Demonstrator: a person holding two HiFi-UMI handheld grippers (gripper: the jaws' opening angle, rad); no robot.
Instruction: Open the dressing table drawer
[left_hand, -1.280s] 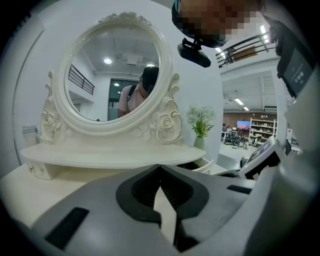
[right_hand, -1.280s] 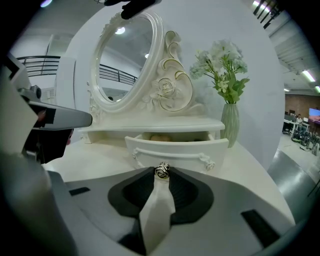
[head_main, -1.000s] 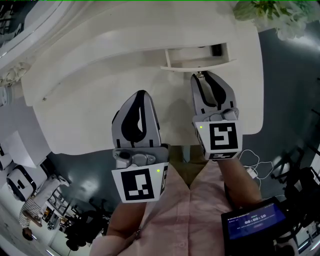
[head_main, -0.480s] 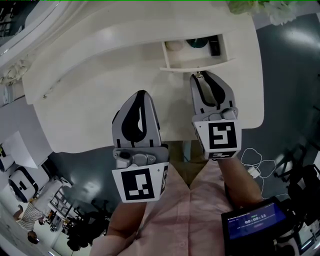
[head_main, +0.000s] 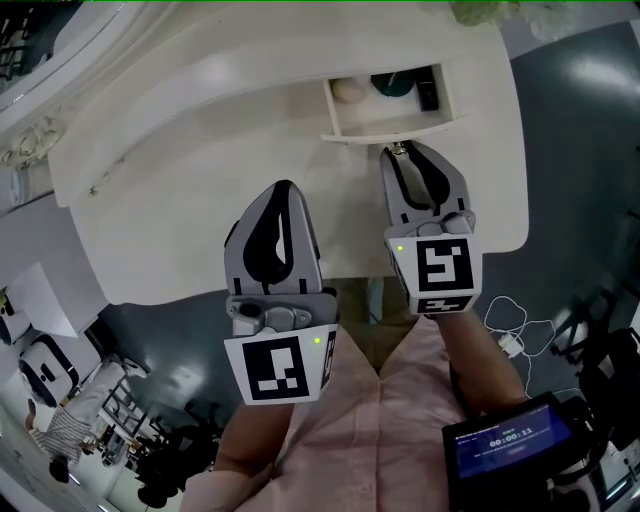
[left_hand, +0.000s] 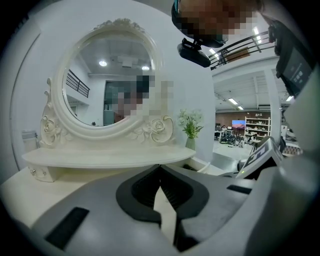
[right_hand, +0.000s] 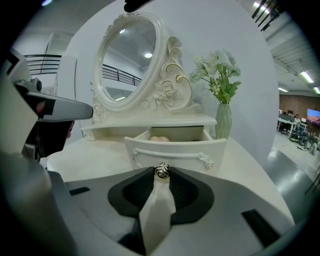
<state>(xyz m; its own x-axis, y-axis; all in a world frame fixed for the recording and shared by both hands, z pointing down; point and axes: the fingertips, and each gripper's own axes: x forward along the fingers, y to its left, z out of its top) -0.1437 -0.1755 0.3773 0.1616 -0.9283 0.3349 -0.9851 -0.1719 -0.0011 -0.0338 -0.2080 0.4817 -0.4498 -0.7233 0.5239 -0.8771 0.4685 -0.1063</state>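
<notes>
The white dressing table (head_main: 180, 190) has a small drawer (head_main: 395, 128) at its back right, pulled partly out. Inside it show a cream round thing (head_main: 348, 90) and a dark green thing (head_main: 392, 84). My right gripper (head_main: 403, 152) is shut on the drawer's metal knob (right_hand: 161, 170), which sits between the jaw tips in front of the drawer front (right_hand: 175, 150). My left gripper (head_main: 285, 186) hovers over the tabletop to the left, shut and holding nothing; in the left gripper view its tips (left_hand: 160, 167) meet.
An oval mirror (right_hand: 127, 60) with a carved white frame stands on a shelf above the drawer. A vase of white flowers (right_hand: 222, 120) stands at the shelf's right end. The table's front edge (head_main: 300, 285) lies near the person's body; cables (head_main: 510, 335) lie on the floor at right.
The drawer has slid further out toward me with the right gripper on its knob, and more of its contents show. The left gripper has hardly moved in the view.
</notes>
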